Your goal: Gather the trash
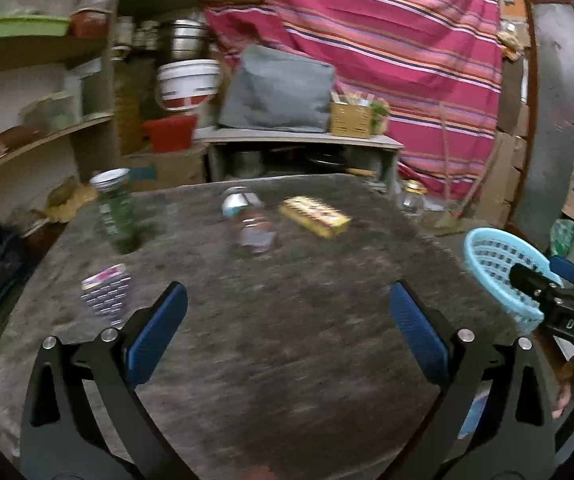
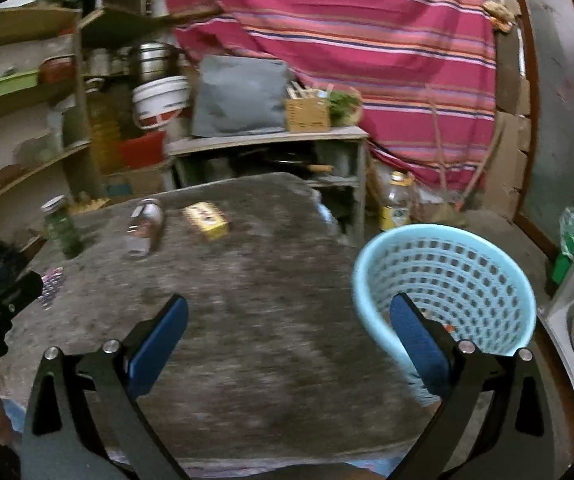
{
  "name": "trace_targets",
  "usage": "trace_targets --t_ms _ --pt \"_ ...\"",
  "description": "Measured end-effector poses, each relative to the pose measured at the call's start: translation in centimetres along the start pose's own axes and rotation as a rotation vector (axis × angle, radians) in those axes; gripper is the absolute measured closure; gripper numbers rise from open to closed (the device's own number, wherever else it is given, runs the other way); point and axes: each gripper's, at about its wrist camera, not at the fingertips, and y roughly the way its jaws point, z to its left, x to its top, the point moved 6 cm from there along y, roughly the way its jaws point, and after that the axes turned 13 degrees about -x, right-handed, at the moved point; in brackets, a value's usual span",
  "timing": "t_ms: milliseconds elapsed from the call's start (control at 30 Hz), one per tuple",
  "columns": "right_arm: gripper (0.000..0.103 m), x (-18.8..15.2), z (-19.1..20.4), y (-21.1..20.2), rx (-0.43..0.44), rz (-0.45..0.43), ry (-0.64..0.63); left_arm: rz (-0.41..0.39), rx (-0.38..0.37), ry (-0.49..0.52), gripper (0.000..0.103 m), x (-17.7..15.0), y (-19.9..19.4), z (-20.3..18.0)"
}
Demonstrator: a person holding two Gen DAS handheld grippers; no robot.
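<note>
Tools (image 1: 287,328) (image 2: 287,340) both spread wide, level above table (image 1: 287,360), holding nothing.

Cluttered home storeroom-kitchen: shelves (image 1: 35,152) with pots (image 1: 185,38) and buckets (image 1: 187,84) left of striped curtain (image 1: 367,40); cardboard boxes (image 1: 507,168) right of it.

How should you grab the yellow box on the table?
Probably from above, pinching the yellow box across its two long sides with the open left hand-held gripper. It lies flat on the table, long and narrow, with free space around it.
</note>
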Motion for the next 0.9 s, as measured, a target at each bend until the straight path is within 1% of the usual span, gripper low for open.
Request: trace_targets --t_ms 33,200,367,433,533,700,800,900 --pt "0.004 -0.1 0.9 -0.4 0.007 -0.008 -0.009 -0.008 0.027 -0.007 0.005 -0.4 -0.8 1.1" --pt "0.004 -0.8 4.6 -1.5 0.054 -0.041 -0.045 -0.025 0.097 -0.037 0.005 -1.7 -2.7 4.9" --pt "0.004 -1.5 7.2 -1.5 0.082 -0.038 -0.066 -0.017 0.109 -0.085 0.005 -3.0 -3.4 7.2" --pt "0.004 -1.7 8.2 -1.7 0.08 -0.056 -0.085 -0.03 0.135 -0.089 0.005 -3.4 -3.6 8.0" --pt "0.004 -1.8 9.0 -1.9 0.07 -0.082 -0.103 -0.041 0.168 -0.086 0.005 -3.8 -3.6 8.9" --pt "0.004 -2.0 9.5 -2.4 0.048 -0.121 -0.118 -0.046 0.179 -0.053 0.005 -4.1 -3.4 8.8" --pt "0.004 -2.0 9.4 -2.4 0.053 -0.126 -0.104 -0.053 0.175 -0.038 0.005 -4.3 -3.1 8.5" --pt "0.004 -2.2 9.5 -2.4 0.047 -0.137 -0.099 -0.042 0.157 -0.044 0.005 -4.5 -2.5 8.4"
